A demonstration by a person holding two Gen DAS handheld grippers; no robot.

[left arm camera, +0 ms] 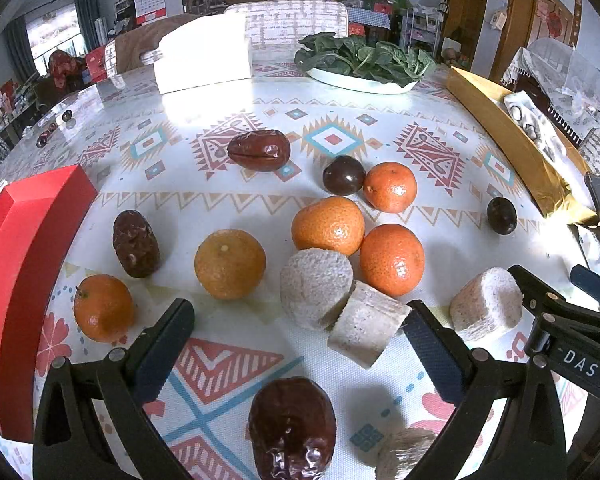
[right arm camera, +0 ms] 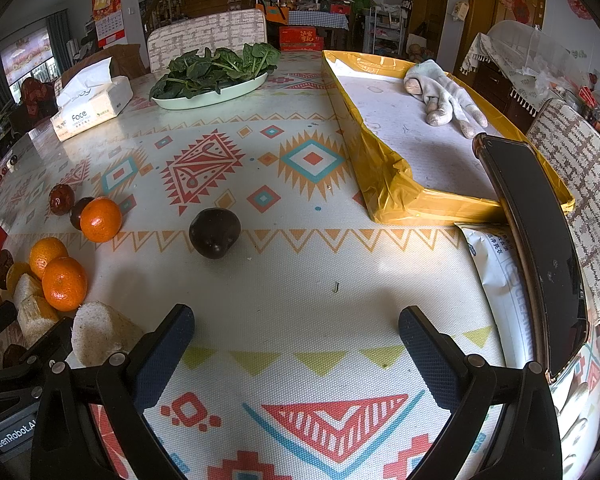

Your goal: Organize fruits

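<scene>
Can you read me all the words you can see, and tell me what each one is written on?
"Face": on the tissue pack, twice.
"DAS": on the right hand-held gripper, seen from the left wrist view.
"GenRobot.A...": on the left hand-held gripper, cut off by a finger.
Wall calendar: too small to read.
Red box: gold characters, too blurred.
White packet: print too distorted.
</scene>
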